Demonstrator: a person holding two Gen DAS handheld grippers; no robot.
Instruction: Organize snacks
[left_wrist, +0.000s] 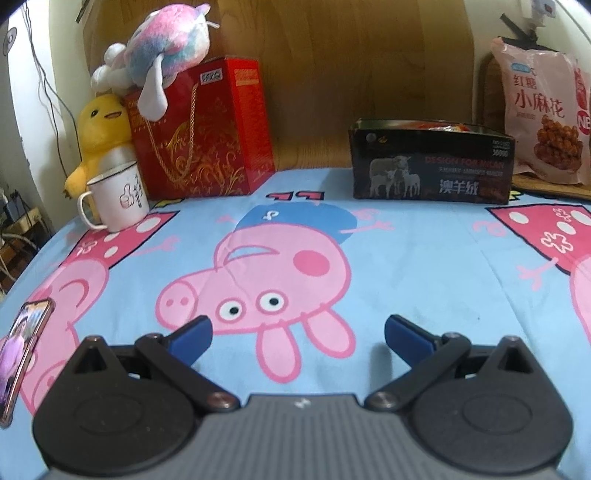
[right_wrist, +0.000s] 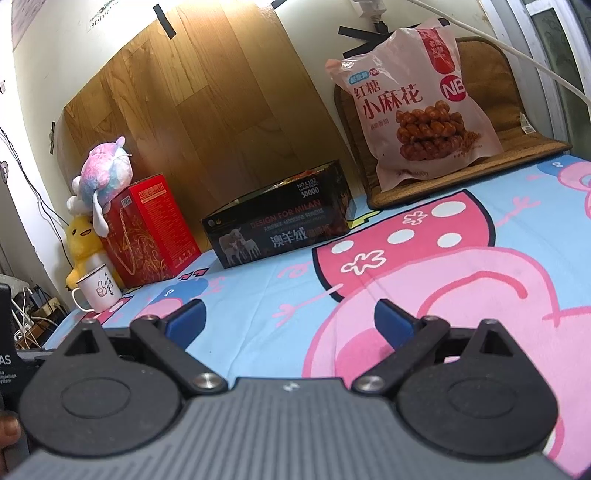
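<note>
Stock on the cartoon-print sheet (left_wrist: 424, 266), as it stands before you: one black box (left_wrist: 432, 166) with sheep printed on its side, lid off, at the far right-centre, with orange and red wrappers showing over its rim, so it appears to be holding snacks already; one large pink snack bag (right_wrist: 413, 107) of twisted dough sticks, standing upright on a brown mat (right_wrist: 498, 166) just beyond and to the right of the box, apart from it; one red gift box (left_wrist: 207, 129) at far left with a pastel plush (left_wrist: 166, 40) lying on top; one yellow duck plush (left_wrist: 98, 136) tucked against it; one white enamel mug (left_wrist: 118, 199) in front of the duck; one phone (left_wrist: 18, 350) at the near left edge. Your left claw (left_wrist: 297, 332) hangs low over the sheet, jaws spread wide, holding nothing. Your right claw (right_wrist: 288, 317) is likewise parted and empty, aimed toward the box and bag. Step in hand, by my reading: the approach, with nothing gripped. Loose snack remaining: the pink bag, seemingly the one item outside the box. Next move likely calls for your right claw to travel forward to the bag, close on its upper edge, and carry it toward the box; the bag looks soft and bulky, so expect sag.
</note>
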